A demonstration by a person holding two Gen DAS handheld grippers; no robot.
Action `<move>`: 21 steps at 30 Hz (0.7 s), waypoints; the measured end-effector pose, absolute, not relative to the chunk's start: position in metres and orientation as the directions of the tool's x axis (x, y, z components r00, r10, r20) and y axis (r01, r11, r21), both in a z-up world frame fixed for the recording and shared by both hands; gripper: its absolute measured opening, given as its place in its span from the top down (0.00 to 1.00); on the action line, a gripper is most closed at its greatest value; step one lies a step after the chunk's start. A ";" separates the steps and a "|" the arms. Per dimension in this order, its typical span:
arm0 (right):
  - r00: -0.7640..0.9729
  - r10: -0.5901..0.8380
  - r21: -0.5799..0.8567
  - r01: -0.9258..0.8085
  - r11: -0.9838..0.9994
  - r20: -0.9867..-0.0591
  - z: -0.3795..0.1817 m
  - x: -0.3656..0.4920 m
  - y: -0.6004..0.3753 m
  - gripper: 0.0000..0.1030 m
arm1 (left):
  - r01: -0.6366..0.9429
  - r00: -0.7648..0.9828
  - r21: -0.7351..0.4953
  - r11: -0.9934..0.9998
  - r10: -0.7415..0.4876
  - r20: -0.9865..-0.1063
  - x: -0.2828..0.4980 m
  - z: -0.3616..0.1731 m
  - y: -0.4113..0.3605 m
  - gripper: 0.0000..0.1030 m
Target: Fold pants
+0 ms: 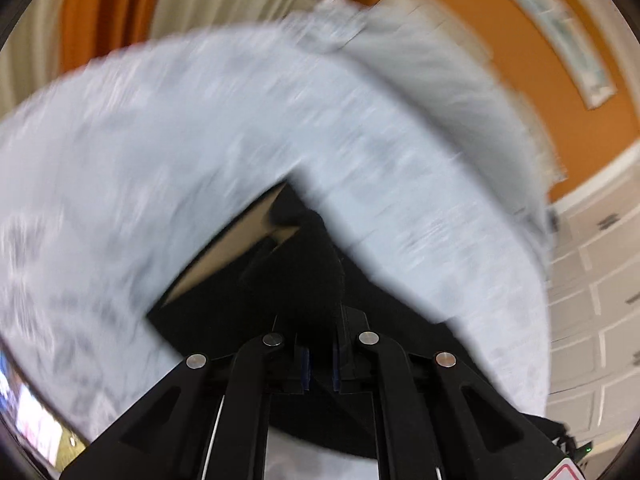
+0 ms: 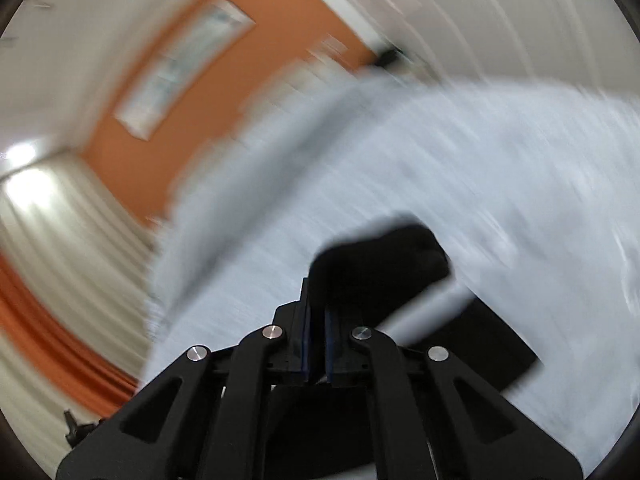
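Both wrist views are smeared by motion blur. In the left wrist view, the left gripper (image 1: 320, 320) is seen with its 2 black fingers drawn together, and black fabric of the pants (image 1: 320, 248) is pinched between the blue-edged pads; the dark cloth rises from the fingertips toward 12 o'clock and spreads toward 4 and 8 o'clock over the pale grey patterned bedspread (image 1: 160, 140), which fills most of the frame. A tan strip, possibly a lining or label, is visible at 10 o'clock from the fingertips; its nature cannot be told. An orange wall (image 1: 520, 60) with a framed picture (image 1: 560, 36) lies at 1 o'clock, and cream and orange curtains (image 1: 120, 0) at 11 o'clock. In the right wrist view, the right gripper (image 2: 316, 320) is likewise closed, its pads nearly touching, with a bunched fold of the same black pants (image 2: 380, 256) gripped and standing up at 1 o'clock from the tips; more black cloth lies on the bedspread (image 2: 480, 160) at 4 o'clock. The orange wall (image 2: 180, 120) and picture (image 2: 184, 68) appear at 10 o'clock.
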State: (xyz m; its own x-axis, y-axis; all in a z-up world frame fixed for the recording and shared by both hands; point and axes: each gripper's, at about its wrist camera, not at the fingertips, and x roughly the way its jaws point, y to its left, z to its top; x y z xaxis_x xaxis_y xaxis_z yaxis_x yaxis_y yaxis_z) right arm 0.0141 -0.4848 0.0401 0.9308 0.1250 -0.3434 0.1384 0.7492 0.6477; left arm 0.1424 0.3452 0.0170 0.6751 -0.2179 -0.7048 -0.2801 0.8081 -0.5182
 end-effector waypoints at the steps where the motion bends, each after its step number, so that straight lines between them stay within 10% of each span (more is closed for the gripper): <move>1: 0.941 0.107 0.623 0.125 0.772 -0.321 0.050 0.012 -0.482 0.96 | -0.257 0.700 -0.525 0.812 -0.219 -0.680 0.140 0.026 0.344 0.95; 9: 0.650 0.131 0.512 0.442 0.736 -0.749 -0.113 0.020 -0.516 0.97 | -0.353 0.524 -0.424 0.834 -0.199 -0.828 0.119 -0.105 0.366 0.92; 13: 0.662 0.077 0.494 0.471 0.731 -0.745 -0.094 0.008 -0.524 0.81 | -0.327 0.607 -0.447 0.833 -0.178 -0.775 0.107 -0.106 0.362 0.87; 15: 0.679 -0.006 0.463 0.506 0.728 -0.734 -0.080 -0.007 -0.531 0.35 | -0.331 0.596 -0.432 0.839 -0.169 -0.785 0.108 -0.100 0.361 0.85; 16: 0.687 -0.059 0.444 0.530 0.723 -0.724 -0.073 -0.014 -0.532 0.28 | -0.337 0.593 -0.422 0.842 -0.158 -0.789 0.106 -0.095 0.359 0.78; 19: 0.717 -0.129 0.411 0.526 0.745 -0.685 -0.047 -0.027 -0.524 0.25 | -0.420 0.588 -0.304 0.855 0.001 -0.809 0.086 -0.073 0.357 0.43; 21: 0.756 -0.120 0.395 0.462 0.794 -0.644 -0.029 -0.026 -0.510 0.25 | -0.446 0.596 -0.251 0.859 0.076 -0.799 0.072 -0.058 0.354 0.42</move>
